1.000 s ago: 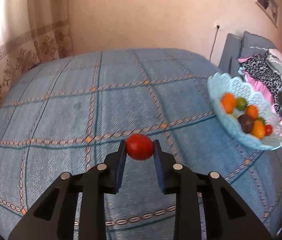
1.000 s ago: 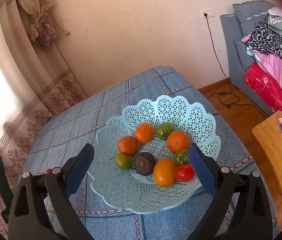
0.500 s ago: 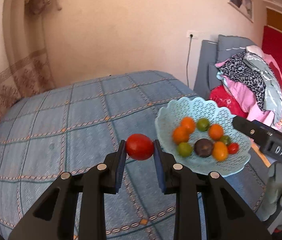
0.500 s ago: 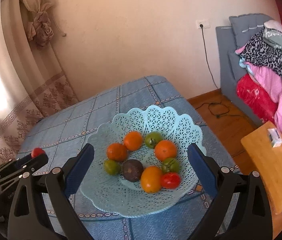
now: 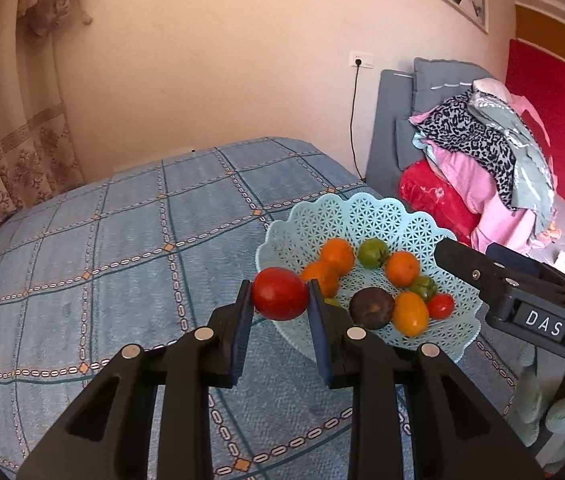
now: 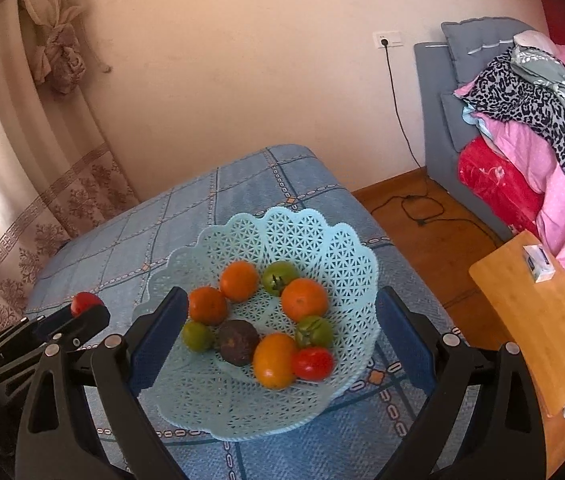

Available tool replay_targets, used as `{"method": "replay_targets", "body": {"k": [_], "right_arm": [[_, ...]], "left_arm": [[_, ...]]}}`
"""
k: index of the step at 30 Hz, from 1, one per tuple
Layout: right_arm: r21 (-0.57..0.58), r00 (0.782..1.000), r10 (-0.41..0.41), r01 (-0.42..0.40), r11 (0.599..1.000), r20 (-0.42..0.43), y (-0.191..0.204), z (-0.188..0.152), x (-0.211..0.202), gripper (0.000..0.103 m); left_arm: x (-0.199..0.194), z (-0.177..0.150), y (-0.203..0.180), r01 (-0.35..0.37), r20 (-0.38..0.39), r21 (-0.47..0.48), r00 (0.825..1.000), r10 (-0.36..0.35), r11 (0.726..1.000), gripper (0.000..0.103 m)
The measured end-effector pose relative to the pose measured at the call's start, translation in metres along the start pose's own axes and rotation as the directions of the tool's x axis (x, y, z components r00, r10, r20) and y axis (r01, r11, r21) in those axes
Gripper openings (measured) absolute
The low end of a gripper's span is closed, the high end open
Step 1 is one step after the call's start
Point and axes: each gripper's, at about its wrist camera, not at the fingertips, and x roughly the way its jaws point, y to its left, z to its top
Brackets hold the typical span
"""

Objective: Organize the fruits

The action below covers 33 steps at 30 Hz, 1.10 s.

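Left wrist view: left gripper (image 5: pixel 279 298) jaws clamp the red tomato (image 5: pixel 279 293) across its middle; soft, smooth, bruisable; right gripper (image 6: pixel 278 340) jaws gape.

A table (image 6: pixel 242 184) under a blue checked cloth (image 5: pixel 122 240) carries the things. Only a pale blue lattice basket (image 6: pixel 322 240) of fruit rests directly on it, near the right edge of the cloth. The cloth hangs over the table's far edge.

Left claw (image 5: pixel 279 304) clamped shut, tilted downward; right claw (image 6: pixel 278 338) spread wide.
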Motion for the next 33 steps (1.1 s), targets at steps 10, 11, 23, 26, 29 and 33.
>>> {"method": "replay_targets", "body": {"k": [10,11,23,26,29,33], "right_arm": [[-0.007,1.0,0.005,-0.005,1.0,-0.002,0.001,0.0,-0.001,0.096],[-0.005,1.0,0.009,-0.009,1.0,-0.001,0.001,0.0,-0.001,0.096],[-0.003,1.0,0.008,-0.008,1.0,0.001,0.0,0.001,-0.002,0.096],[-0.004,1.0,0.01,-0.01,1.0,0.002,0.0,0.001,-0.003,0.096],[0.0,1.0,0.009,-0.009,1.0,0.004,0.0,0.001,-0.004,0.096],[0.006,1.0,0.005,-0.005,1.0,0.005,-0.002,0.002,-0.005,0.096]], "left_arm": [[0.009,0.0,-0.014,0.029,-0.003,0.033,1.0,-0.029,0.999,0.028],[0.01,0.0,-0.015,0.027,-0.002,0.035,1.0,-0.027,0.999,0.028],[0.017,0.001,-0.008,0.019,-0.008,0.015,1.0,-0.019,1.0,0.038],[0.014,0.002,-0.008,0.02,-0.001,0.019,1.0,-0.02,1.0,0.052],[0.012,0.001,-0.007,0.008,0.015,0.014,1.0,-0.008,1.0,0.072],[0.013,0.001,-0.004,-0.008,0.007,0.0,1.0,0.008,1.0,0.084]]}}
